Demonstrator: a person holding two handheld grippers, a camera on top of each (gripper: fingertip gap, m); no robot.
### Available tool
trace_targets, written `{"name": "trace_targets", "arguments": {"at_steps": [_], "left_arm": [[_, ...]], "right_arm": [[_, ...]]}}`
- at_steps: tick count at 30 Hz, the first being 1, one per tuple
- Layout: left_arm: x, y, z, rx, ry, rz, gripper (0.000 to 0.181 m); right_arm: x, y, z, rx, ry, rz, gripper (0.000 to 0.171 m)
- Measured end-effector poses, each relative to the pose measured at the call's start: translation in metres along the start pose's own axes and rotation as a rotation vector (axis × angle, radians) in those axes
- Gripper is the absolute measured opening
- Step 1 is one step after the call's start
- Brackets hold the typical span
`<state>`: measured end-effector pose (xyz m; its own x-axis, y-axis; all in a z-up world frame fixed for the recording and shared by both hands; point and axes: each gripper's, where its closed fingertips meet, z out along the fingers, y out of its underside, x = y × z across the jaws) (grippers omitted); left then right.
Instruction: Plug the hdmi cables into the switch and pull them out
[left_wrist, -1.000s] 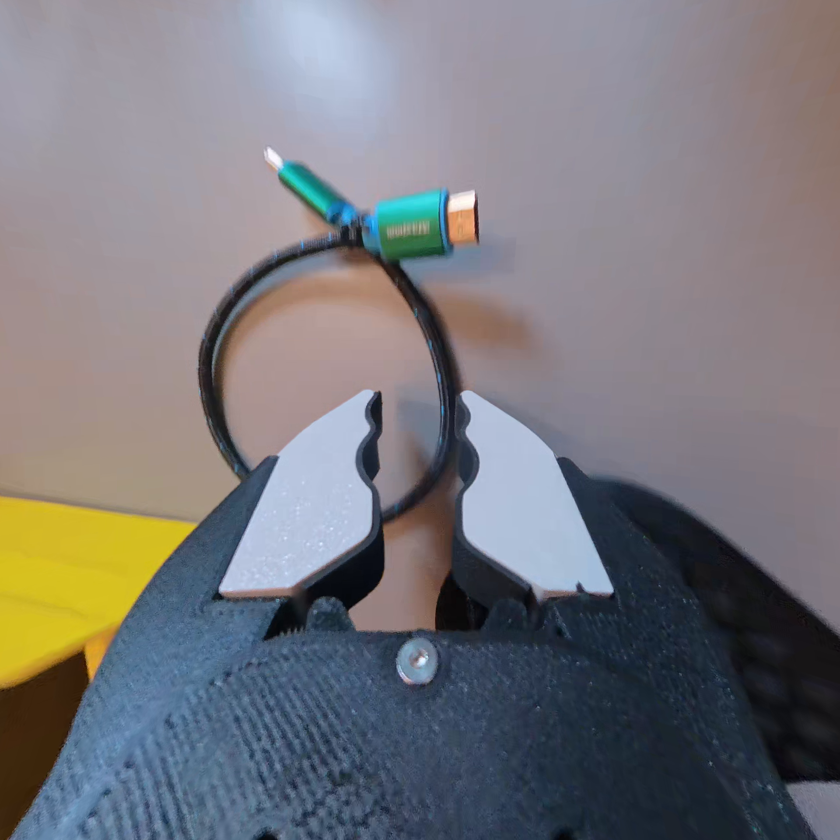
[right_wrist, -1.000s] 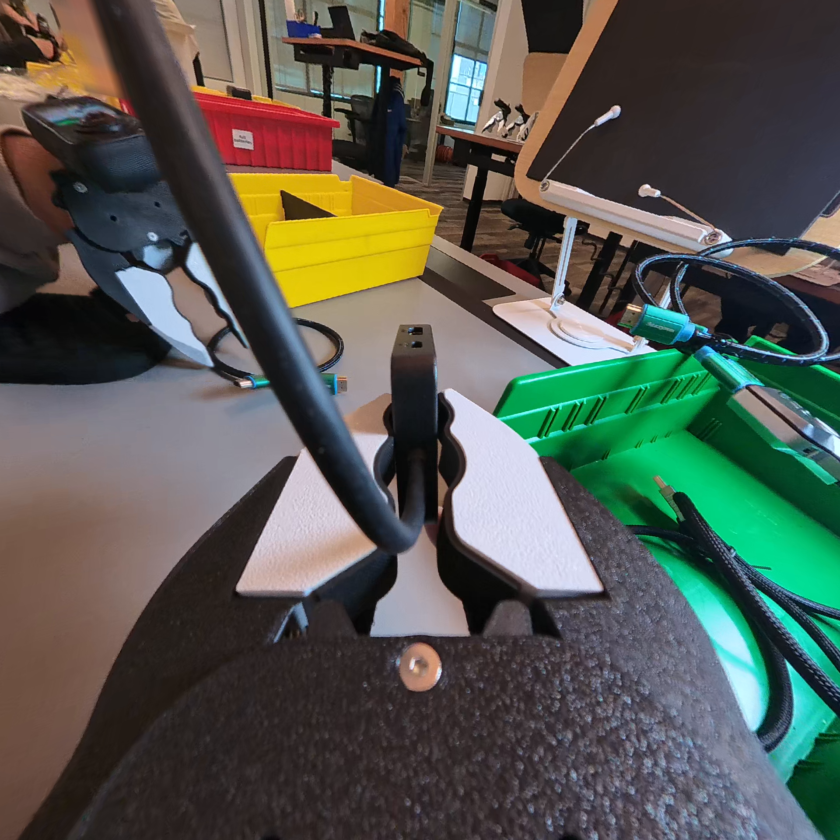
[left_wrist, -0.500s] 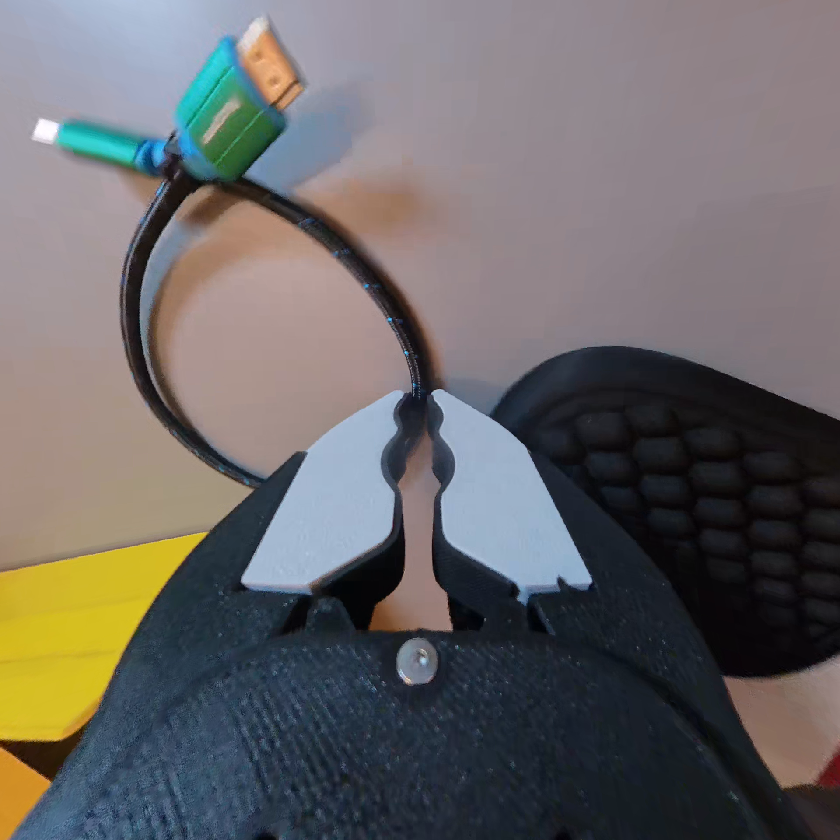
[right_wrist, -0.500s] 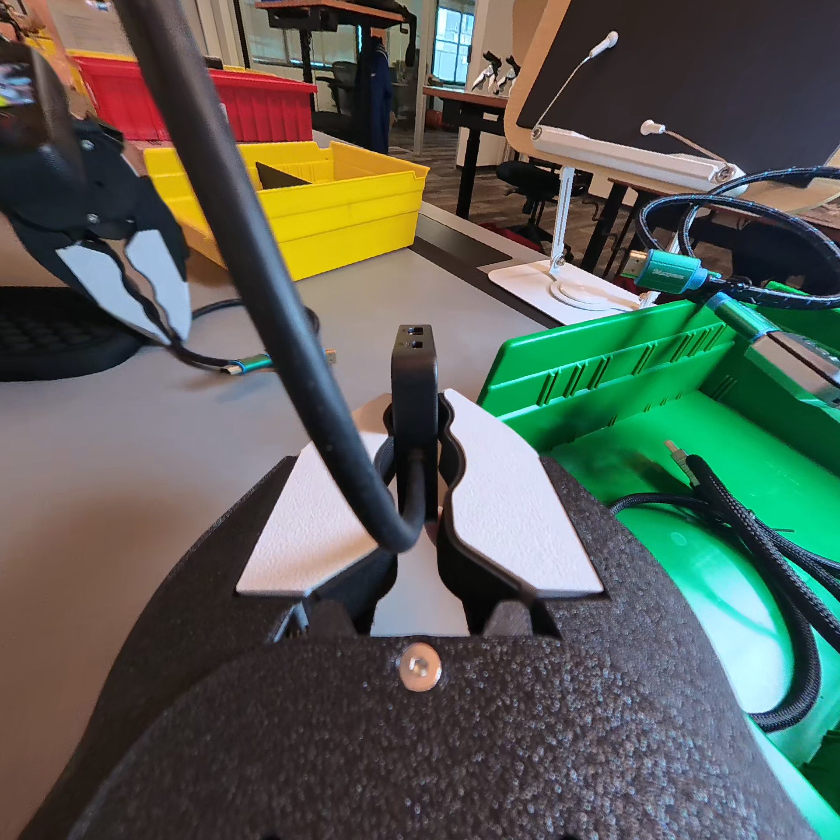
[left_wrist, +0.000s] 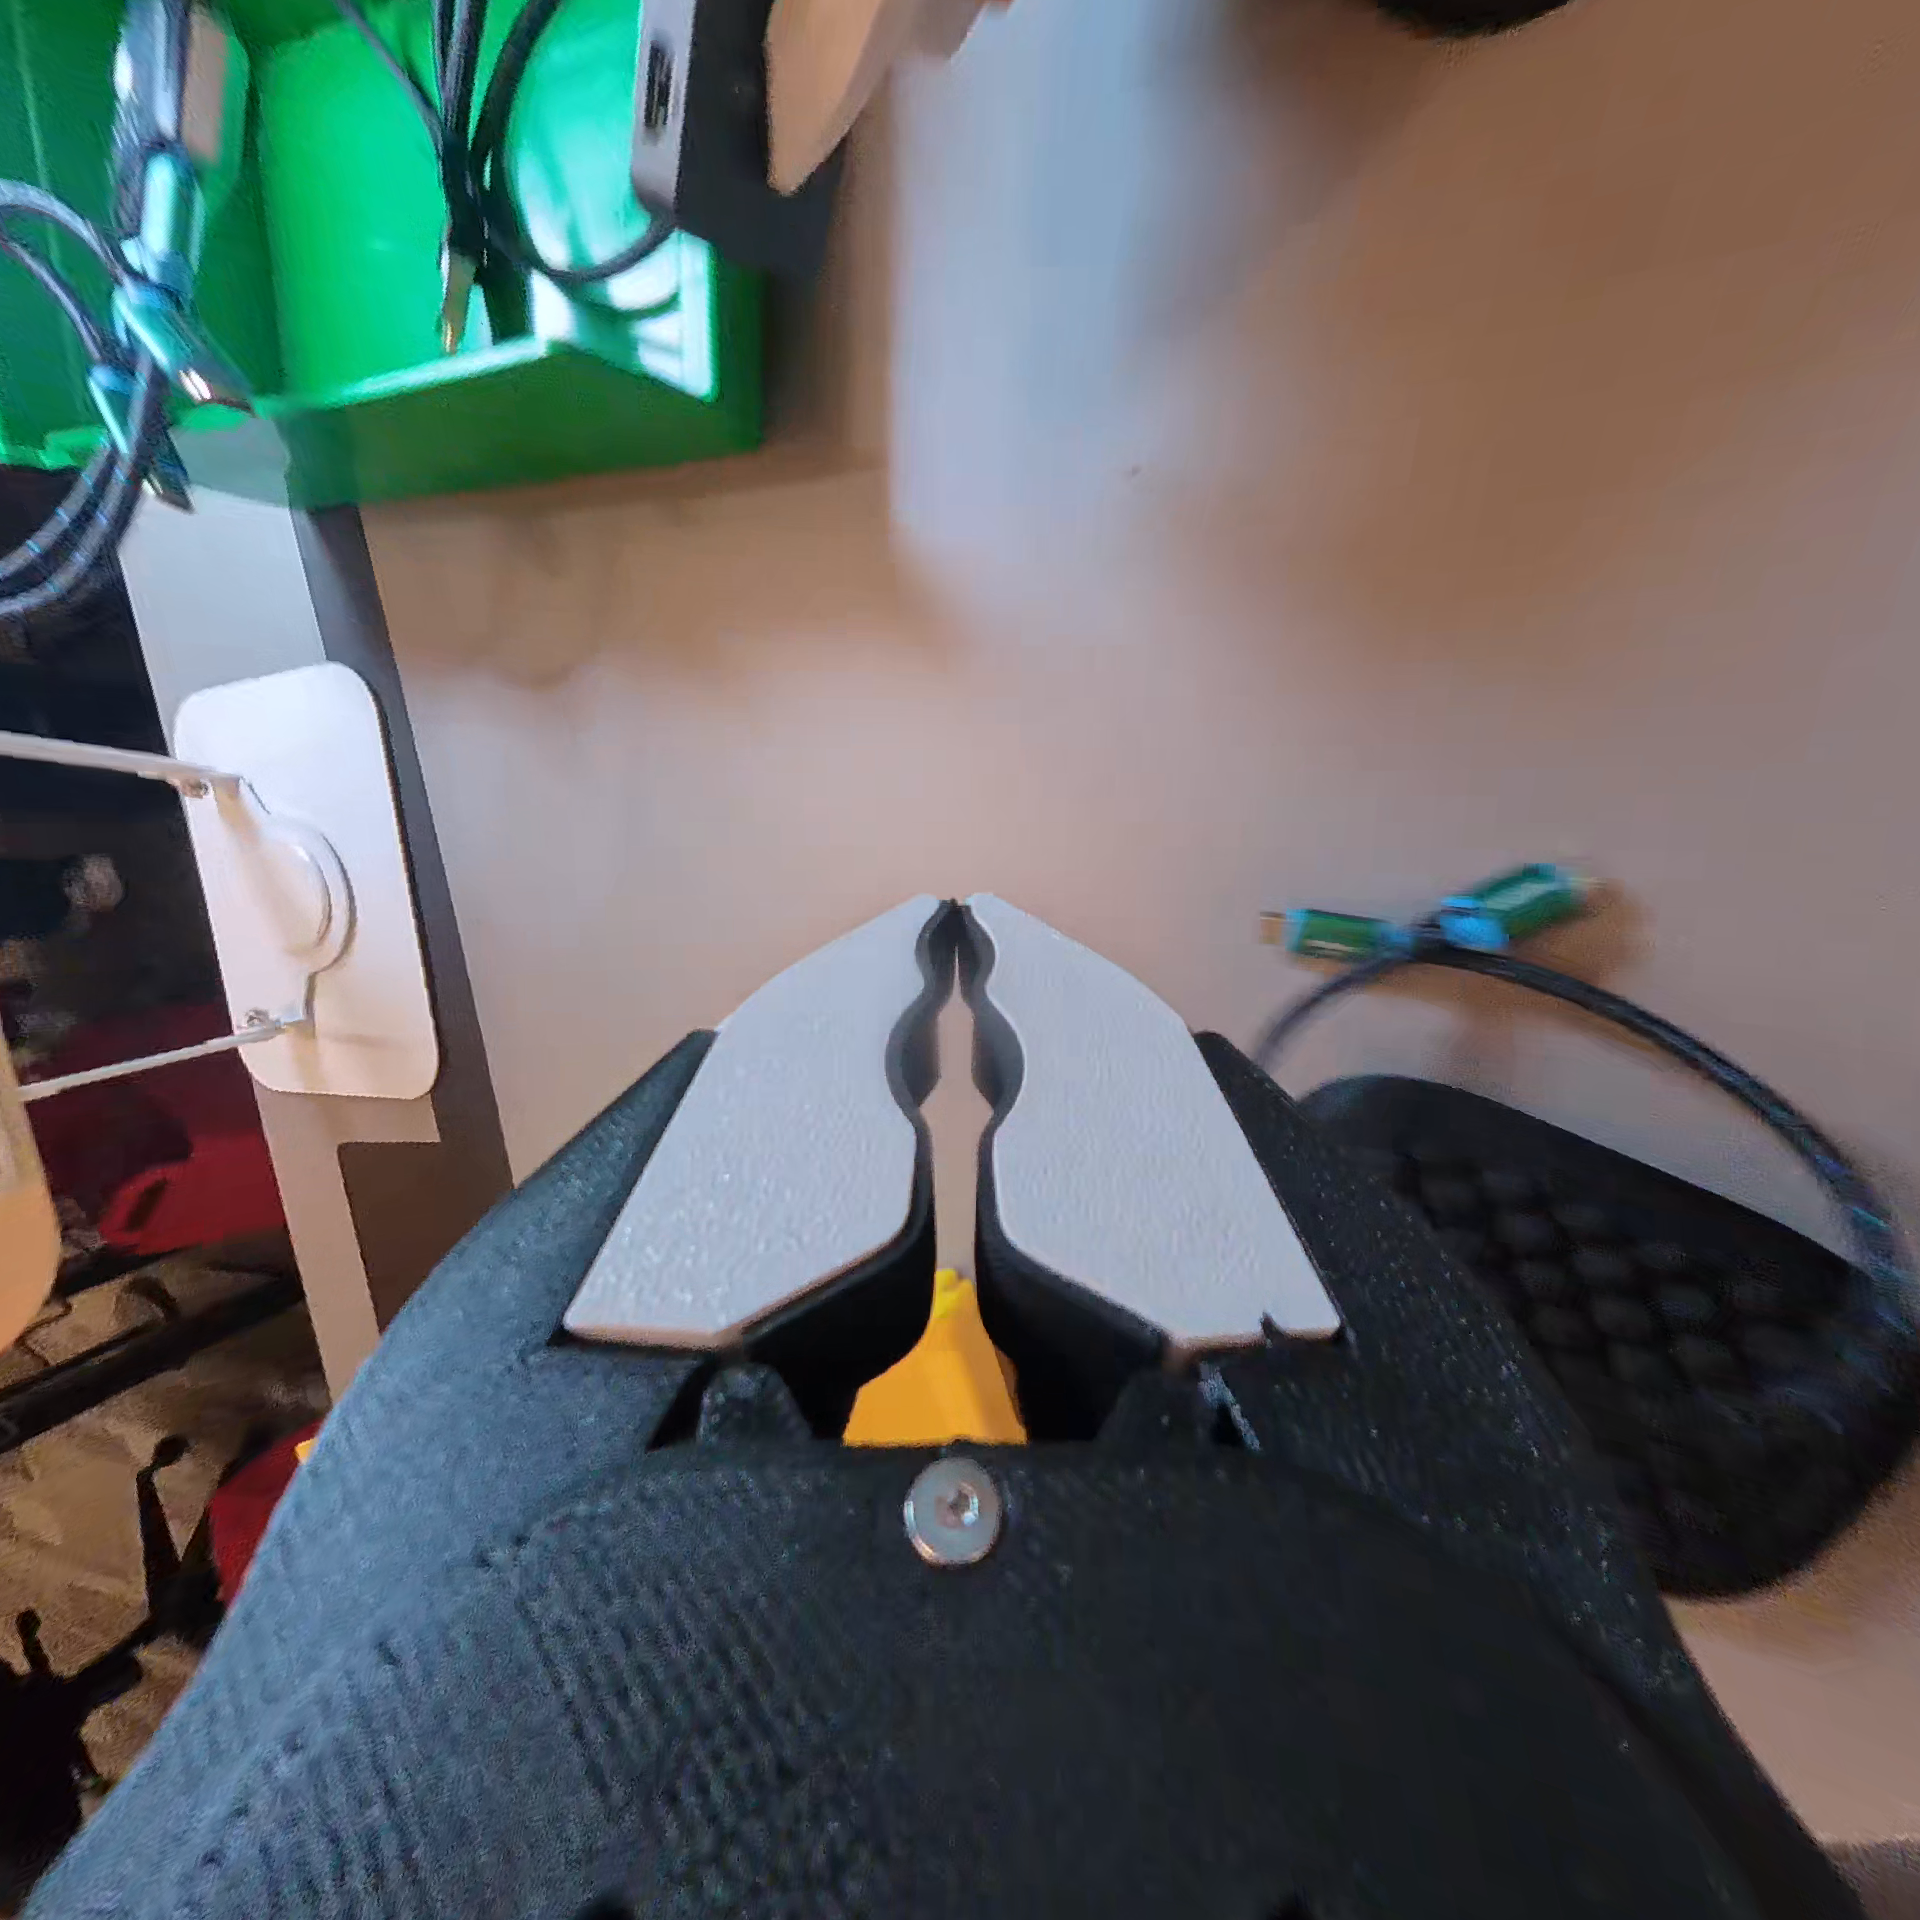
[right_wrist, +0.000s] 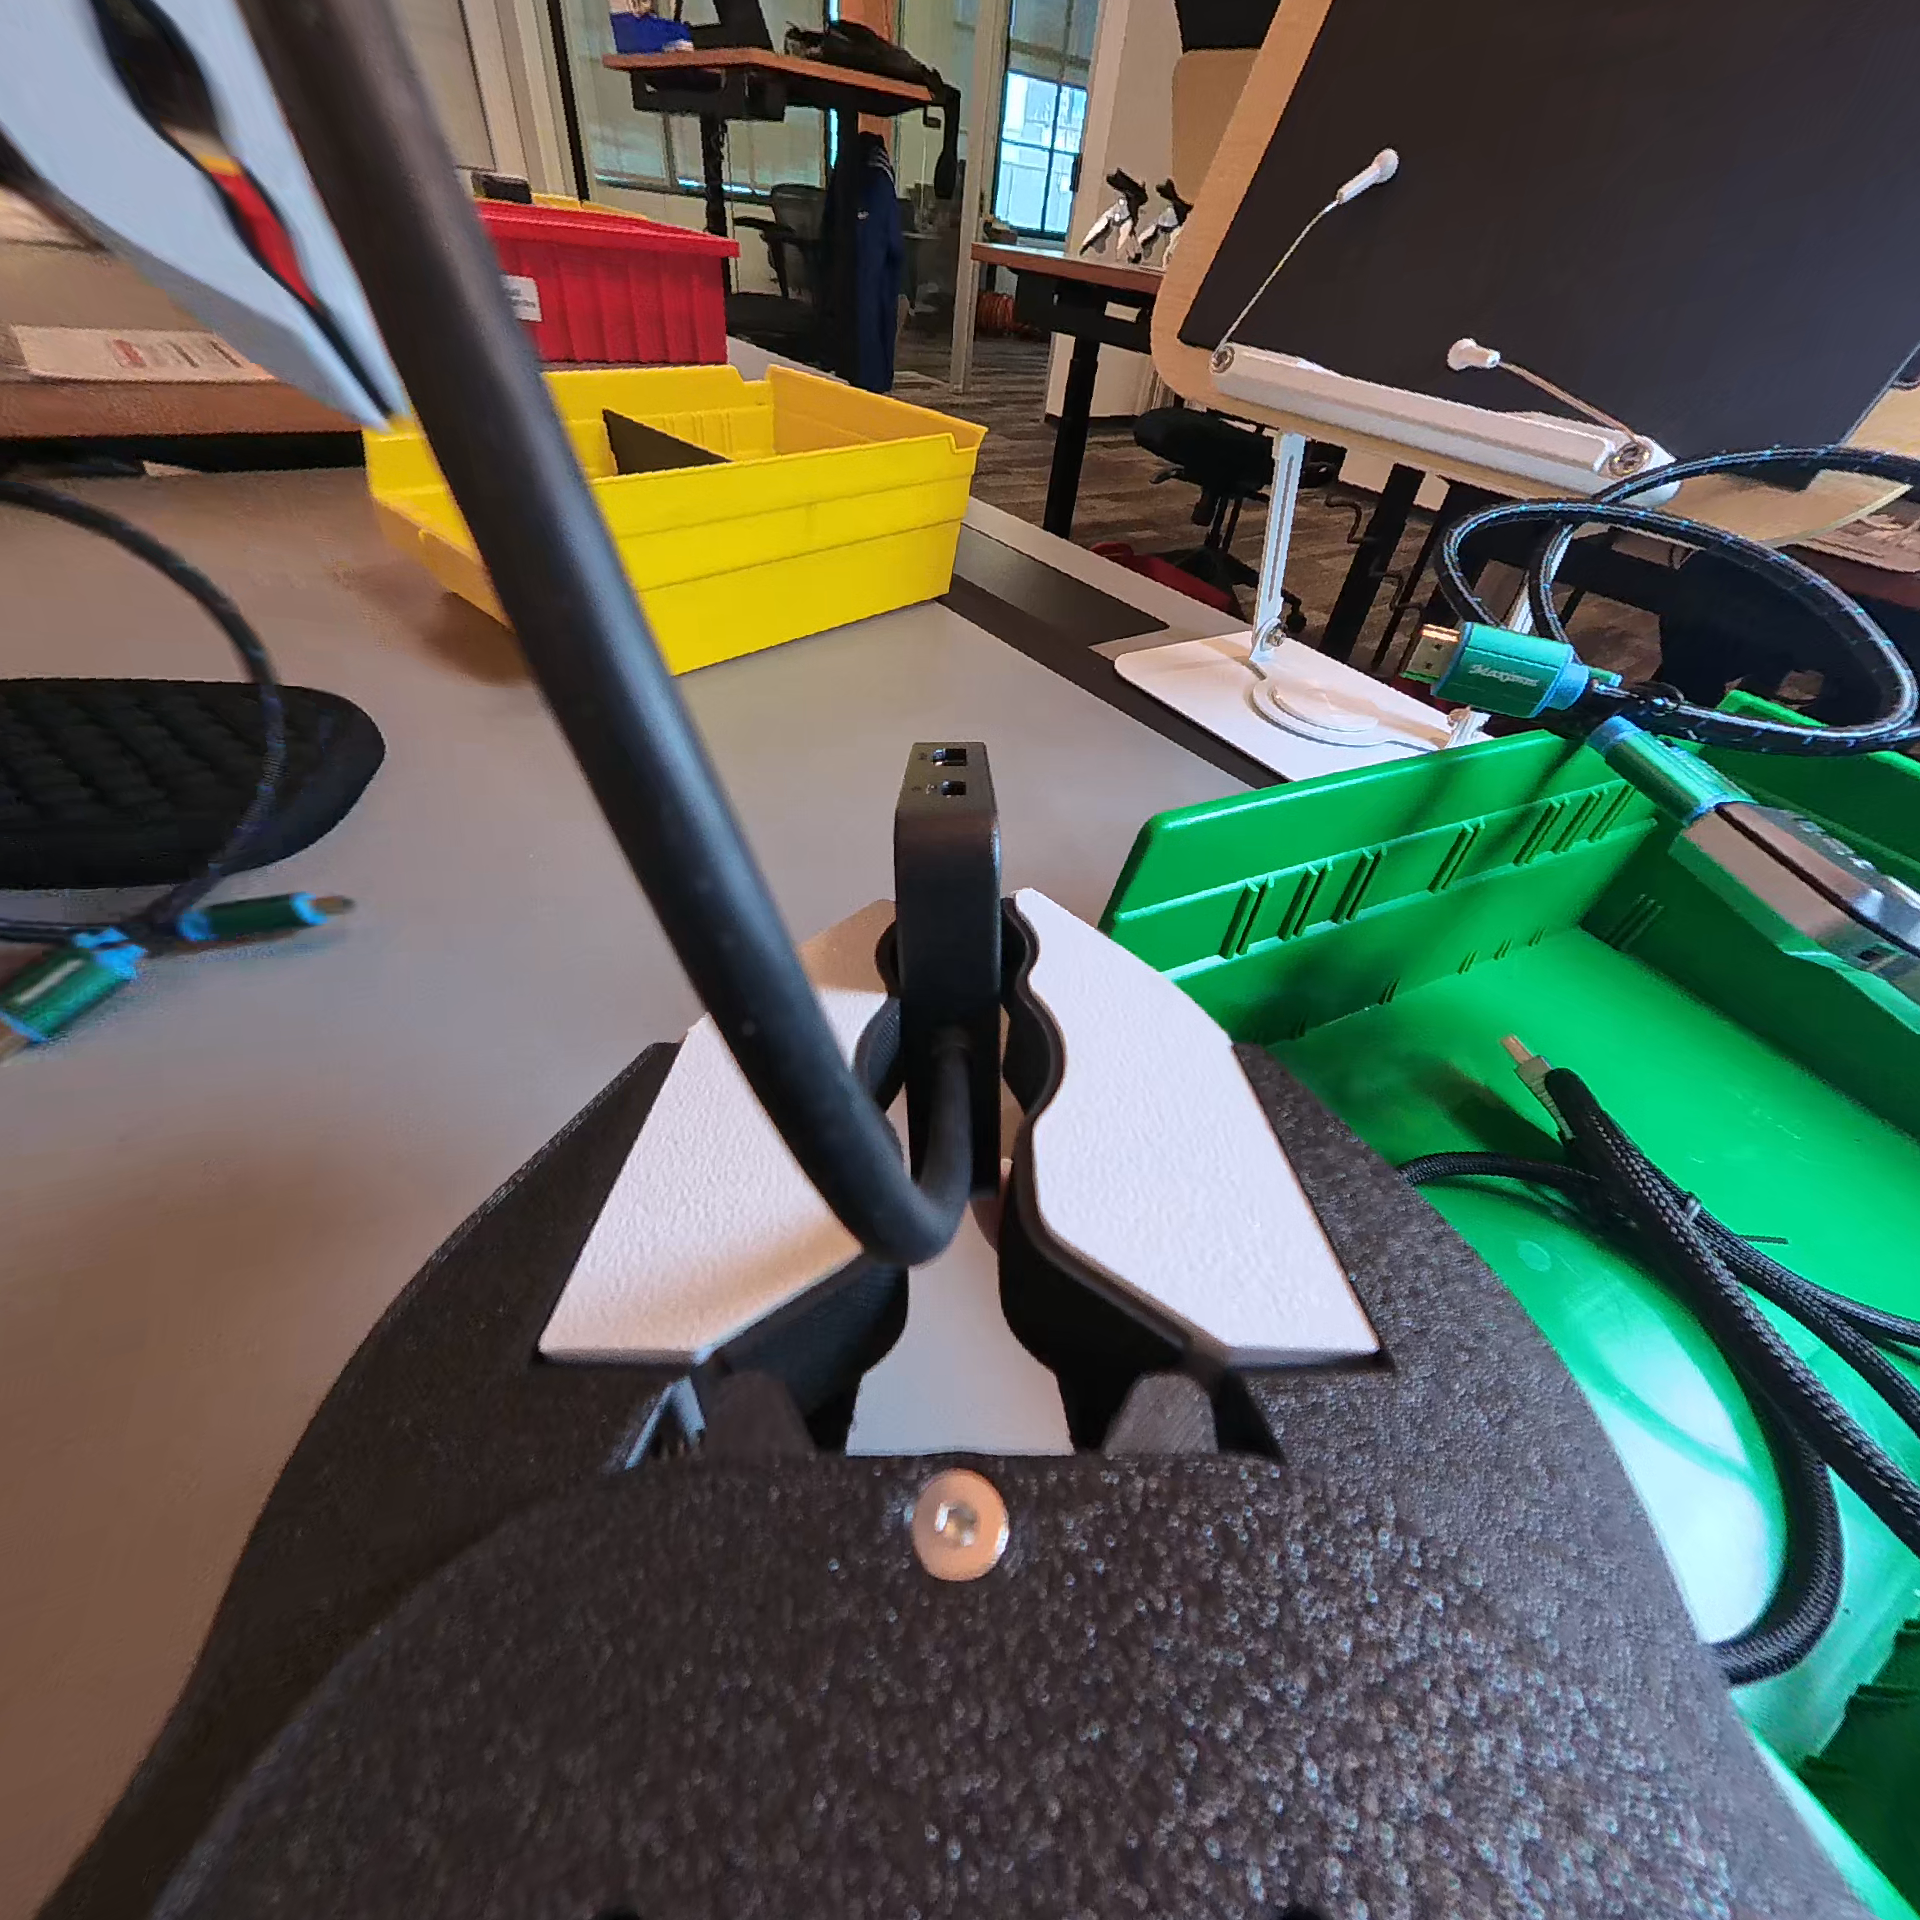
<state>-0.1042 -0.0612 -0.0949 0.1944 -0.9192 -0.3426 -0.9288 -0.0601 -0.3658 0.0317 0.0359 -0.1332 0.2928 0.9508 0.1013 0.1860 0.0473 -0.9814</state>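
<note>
My right gripper (right_wrist: 951, 920) is shut on the black switch (right_wrist: 948, 862) and holds it upright above the table, ports facing away; the switch's own black lead (right_wrist: 582, 582) arcs up to the left. My left gripper (left_wrist: 954, 912) is shut and empty, raised over the table. A braided HDMI cable with green plugs (left_wrist: 1496, 920) lies on the table to its right, looping over a black mat (left_wrist: 1621, 1340). The same plugs (right_wrist: 249, 920) show left in the right wrist view, with the left gripper's fingers (right_wrist: 177, 229) at top left. The switch (left_wrist: 675, 114) shows at the top of the left wrist view.
A green bin (right_wrist: 1382, 883) with several more cables stands right of the switch, and one HDMI cable (right_wrist: 1507, 675) hangs over its rim. A yellow bin (right_wrist: 790, 540) and a red bin (right_wrist: 613, 291) stand farther back. A white stand base (left_wrist: 312, 894) sits at the table edge. The left gripper's tips are roughly 20 cm from the right gripper's.
My left gripper was closing on the HDMI cable; now it is shut with nothing in it, lifted and turned toward the switch and green bin. The cable lies on the table by the mat.
</note>
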Motion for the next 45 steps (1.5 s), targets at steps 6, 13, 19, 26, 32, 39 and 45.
{"name": "trace_targets", "arguments": {"at_steps": [6, 13, 19, 26, 32, 39, 45], "left_arm": [[0.017, 0.020, 0.029, 0.037, 0.117, 0.026, 0.006], [0.128, 0.059, 0.005, -0.049, 0.305, 0.105, 0.030], [0.225, 0.100, 0.003, -0.159, 0.462, 0.070, 0.038], [0.241, 0.127, 0.011, -0.202, 0.398, 0.111, 0.027], [0.204, 0.075, -0.032, -0.064, 0.325, 0.130, 0.009], [0.093, 0.003, -0.051, 0.199, 0.111, 0.091, 0.006], [0.017, 0.014, 0.040, 0.119, 0.137, -0.033, 0.000]], "right_arm": [[0.004, -0.002, -0.003, 0.016, -0.001, 0.021, 0.015], [0.002, 0.001, -0.001, 0.008, -0.011, 0.035, 0.015], [0.003, 0.008, 0.002, -0.014, -0.009, 0.047, 0.015], [0.005, 0.011, 0.003, -0.025, 0.002, 0.059, 0.014], [0.006, 0.012, 0.003, -0.026, 0.001, 0.068, 0.014], [0.005, 0.006, 0.000, -0.006, -0.003, 0.064, 0.014], [0.006, 0.008, 0.000, -0.009, -0.008, 0.074, 0.014]]}}
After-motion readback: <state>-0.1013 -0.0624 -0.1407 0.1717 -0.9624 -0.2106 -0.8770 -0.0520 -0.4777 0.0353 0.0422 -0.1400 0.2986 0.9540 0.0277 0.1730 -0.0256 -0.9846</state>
